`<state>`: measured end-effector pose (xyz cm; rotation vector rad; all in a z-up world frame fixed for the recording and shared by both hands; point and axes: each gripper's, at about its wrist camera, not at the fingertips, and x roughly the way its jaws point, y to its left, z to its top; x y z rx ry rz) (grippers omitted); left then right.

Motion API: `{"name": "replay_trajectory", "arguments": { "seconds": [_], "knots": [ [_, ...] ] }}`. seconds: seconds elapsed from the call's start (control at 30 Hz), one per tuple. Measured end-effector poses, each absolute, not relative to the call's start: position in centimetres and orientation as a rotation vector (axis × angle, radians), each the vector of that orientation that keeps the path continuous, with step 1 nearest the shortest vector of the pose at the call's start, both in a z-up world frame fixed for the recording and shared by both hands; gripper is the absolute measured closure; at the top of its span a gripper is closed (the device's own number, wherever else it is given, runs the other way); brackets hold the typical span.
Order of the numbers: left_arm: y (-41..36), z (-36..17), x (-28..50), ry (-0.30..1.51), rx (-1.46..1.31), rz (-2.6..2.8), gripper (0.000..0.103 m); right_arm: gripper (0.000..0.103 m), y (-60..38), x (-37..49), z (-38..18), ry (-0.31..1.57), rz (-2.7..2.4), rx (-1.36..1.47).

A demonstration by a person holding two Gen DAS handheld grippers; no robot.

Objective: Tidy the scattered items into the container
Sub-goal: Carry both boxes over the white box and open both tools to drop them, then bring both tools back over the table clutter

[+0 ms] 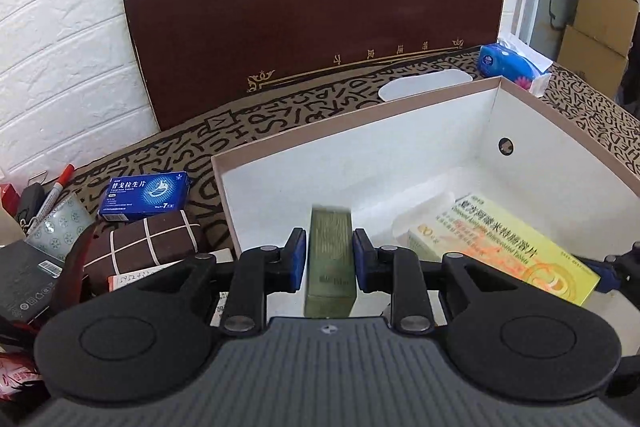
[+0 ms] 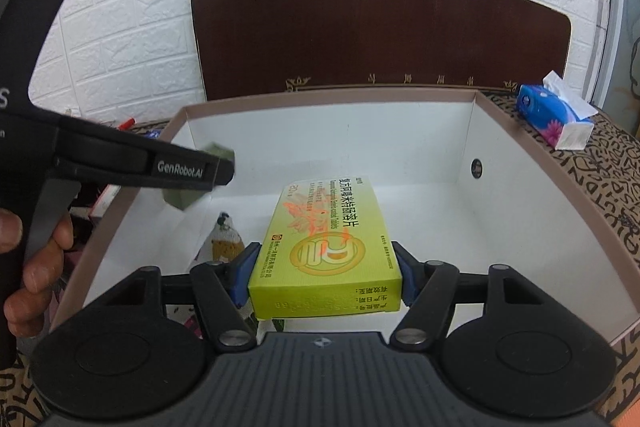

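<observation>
A large open cardboard box (image 1: 360,131) with a white inside stands on the patterned cloth; it also shows in the right wrist view (image 2: 320,103). My left gripper (image 1: 330,255) is shut on a slim olive-green box (image 1: 330,259) and holds it over the container's left side; it also shows in the right wrist view (image 2: 182,197). My right gripper (image 2: 326,273) is shut on a yellow-green medicine box (image 2: 324,243) inside the container, also seen in the left wrist view (image 1: 504,247). A small packet (image 2: 224,239) lies on the container floor.
Left of the container lie a blue medicine box (image 1: 144,195), a brown checked pouch (image 1: 144,247), a red marker (image 1: 60,187) and other clutter. A blue tissue pack (image 2: 556,115) sits at the back right. A dark brown board (image 1: 312,19) leans on the white wall.
</observation>
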<state>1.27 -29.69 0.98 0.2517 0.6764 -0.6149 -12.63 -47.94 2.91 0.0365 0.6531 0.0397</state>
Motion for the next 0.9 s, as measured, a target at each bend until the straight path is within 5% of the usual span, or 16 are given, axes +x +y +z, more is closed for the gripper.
{"name": "replay_trajectory", "arguments": {
  "seconds": [0.2, 0.37, 0.5, 0.53, 0.57, 0.9],
  "knots": [
    [-29.3, 1.4, 0.6, 0.669, 0.256, -0.623, 0.066, 0.035, -47.5, -13.0, 2.8, 0.665, 0.027, 0.026],
    [-28.4, 2.3, -0.5, 0.649, 0.235, -0.634, 0.052, 0.021, -47.0, -13.8, 3.1, 0.651, 0.023, 0.008],
    [-26.5, 3.0, -2.2, 0.602, 0.199, -0.685, 0.050, 0.010, -46.6, -15.3, 3.5, 0.607, 0.003, 0.016],
    [-25.8, 3.2, -2.6, 0.586, 0.189, -0.686, 0.041, 0.005, -46.5, -15.8, 3.5, 0.587, -0.001, 0.030],
    [-24.9, 3.3, -3.1, 0.566, 0.180, -0.674, 0.020, 0.002, -46.4, -16.1, 3.5, 0.572, -0.004, 0.048],
    [-13.8, 3.2, -7.4, 0.433, 0.117, -0.575, 0.013, 0.000, -40.9, -19.5, 4.1, 0.445, -0.029, 0.033]
  ]
}}
